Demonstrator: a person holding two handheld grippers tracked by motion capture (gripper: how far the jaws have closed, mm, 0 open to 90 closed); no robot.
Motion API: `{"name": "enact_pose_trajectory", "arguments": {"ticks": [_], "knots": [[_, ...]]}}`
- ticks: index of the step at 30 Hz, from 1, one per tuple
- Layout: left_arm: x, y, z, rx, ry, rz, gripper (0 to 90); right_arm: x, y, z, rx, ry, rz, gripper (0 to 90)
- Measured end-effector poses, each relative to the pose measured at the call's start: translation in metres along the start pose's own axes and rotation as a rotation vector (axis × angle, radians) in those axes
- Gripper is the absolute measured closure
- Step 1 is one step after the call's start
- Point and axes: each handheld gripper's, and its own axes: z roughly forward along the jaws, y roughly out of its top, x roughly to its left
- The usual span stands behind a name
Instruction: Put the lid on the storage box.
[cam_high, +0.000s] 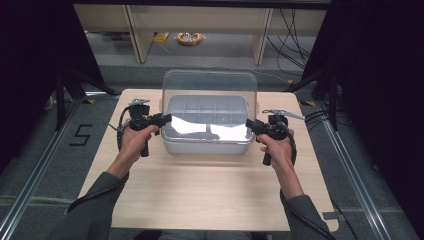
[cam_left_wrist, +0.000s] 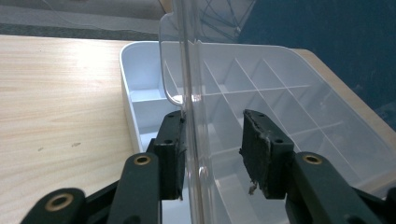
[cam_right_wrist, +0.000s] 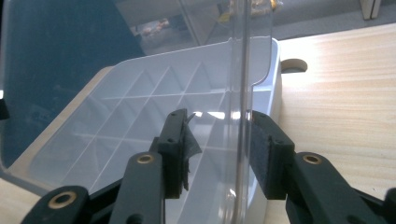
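Note:
A white compartment box (cam_high: 205, 145) stands at the middle of the table, its clear lid (cam_high: 210, 90) raised nearly upright. My left gripper (cam_high: 167, 119) is at the lid's left side and my right gripper (cam_high: 248, 124) at its right side. In the left gripper view the lid's edge (cam_left_wrist: 189, 93) runs between the jaws of the open left gripper (cam_left_wrist: 211, 116), close against the left pad (cam_left_wrist: 173, 154). In the right gripper view the lid's edge (cam_right_wrist: 240, 93) stands between the jaws of the open right gripper (cam_right_wrist: 218, 115), near the right pad (cam_right_wrist: 261, 154). The compartments (cam_left_wrist: 243, 84) look empty.
The wooden table (cam_high: 200, 190) has bare surface in front of the box and on both sides. Beyond its far edge stand shelf legs (cam_high: 137, 35), with a yellow cable coil (cam_high: 189, 38) on the floor. Black stand legs (cam_high: 65, 95) flank the table.

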Motion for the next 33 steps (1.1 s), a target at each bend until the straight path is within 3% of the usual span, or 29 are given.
{"name": "enact_pose_trajectory", "arguments": {"ticks": [1,2,5,6,7,8,10,13,14,17,20,22,27,30,33], "knots": [[0.002,0.001,0.003,-0.008,0.003,0.011,59.5,0.001,0.002,0.004,0.016,0.005,0.051,60.5],[0.004,0.003,0.007,-0.002,0.005,-0.001,59.5,0.001,0.002,0.007,0.021,-0.011,0.064,60.5],[0.005,0.002,0.01,0.018,0.021,-0.011,59.3,0.0,0.001,0.012,0.028,-0.01,0.076,60.2],[0.005,0.002,0.012,0.015,0.021,-0.027,59.3,-0.004,0.001,0.014,0.023,-0.011,0.038,60.2],[0.007,0.001,0.015,0.022,0.02,-0.038,59.3,-0.006,0.001,0.019,0.024,-0.017,0.034,60.1],[0.007,0.001,0.015,0.022,0.02,-0.038,59.3,-0.002,0.0,0.02,0.031,-0.015,0.087,59.9],[0.009,0.0,0.017,0.023,0.025,-0.046,58.9,-0.002,0.0,0.021,0.037,-0.022,0.088,59.8],[0.013,-0.001,0.02,0.031,0.024,-0.068,58.9,-0.006,0.0,0.026,0.031,-0.025,0.045,59.7],[0.014,-0.001,0.021,0.033,0.026,-0.072,58.9,-0.006,0.0,0.026,0.04,-0.013,0.055,59.6],[0.016,-0.004,0.025,0.045,0.021,-0.089,58.4,-0.007,-0.002,0.03,0.047,-0.034,0.047,58.8],[0.016,-0.005,0.026,0.061,0.018,-0.091,58.2,-0.005,-0.004,0.03,0.061,-0.031,0.111,58.4],[0.016,-0.005,0.026,0.062,0.018,-0.089,57.7,-0.009,-0.004,0.031,0.046,-0.038,0.067,57.8],[0.013,-0.006,0.027,0.055,0.027,-0.091,57.5,-0.01,-0.006,0.031,0.052,-0.037,0.075,57.5],[0.015,-0.007,0.028,0.066,0.029,-0.082,57.4,-0.008,-0.007,0.032,0.059,-0.036,0.123,57.4],[0.016,-0.008,0.029,0.061,0.035,-0.089,56.9,-0.012,-0.008,0.036,0.048,-0.035,0.084,57.0]]}}
